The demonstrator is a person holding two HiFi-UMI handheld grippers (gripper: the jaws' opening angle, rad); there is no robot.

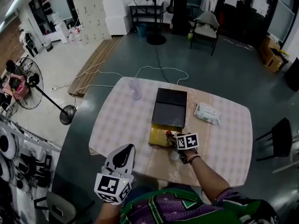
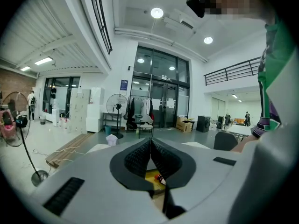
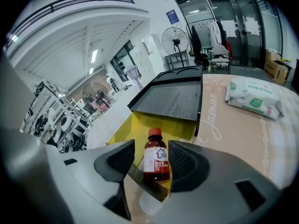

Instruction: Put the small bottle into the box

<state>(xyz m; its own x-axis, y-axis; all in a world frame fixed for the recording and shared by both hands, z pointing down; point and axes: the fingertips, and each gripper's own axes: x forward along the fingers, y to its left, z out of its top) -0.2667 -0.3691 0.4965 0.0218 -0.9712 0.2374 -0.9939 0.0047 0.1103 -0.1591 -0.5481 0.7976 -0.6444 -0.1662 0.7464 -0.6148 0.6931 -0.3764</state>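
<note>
**Bottle at the box's near edge, right tool loosened around it**

On the far left, floor fans (image 1: pixel 67 115) stand well apart from the desk (image 1: pixel 224 143), with bare floor between. The left tool (image 1: pixel 127 149) hangs at the desk's near edge, left of the box and well apart from it. Its jaws are pressed together with nothing between them, and its own view shows the tips meeting (image 2: pixel 150 146). A clear, pale vessel (image 1: pixel 135 88) stands near the far left corner, with bare cloth all around it.

In the middle lies the box (image 1: pixel 156 138). A black lid (image 1: pixel 170 108) covers its far part and leaves the yellow near part open to above. The small bottle (image 3: pixel 156 158) stands upright, red cap up, just inside the box's near wall. The right tool (image 1: pixel 175 138) reaches in over that wall, its jaws parted on either side of the bottle. A gap shows at the left jaw, while the right jaw sits close against the label, so the bottle is not clamped.

To the right, a pack of wipes (image 1: pixel 207 113) lies flat, apart from the box. Open cloth runs beyond it to the desk's right edge, where a black chair (image 1: pixel 278 139) stands close by.
</note>
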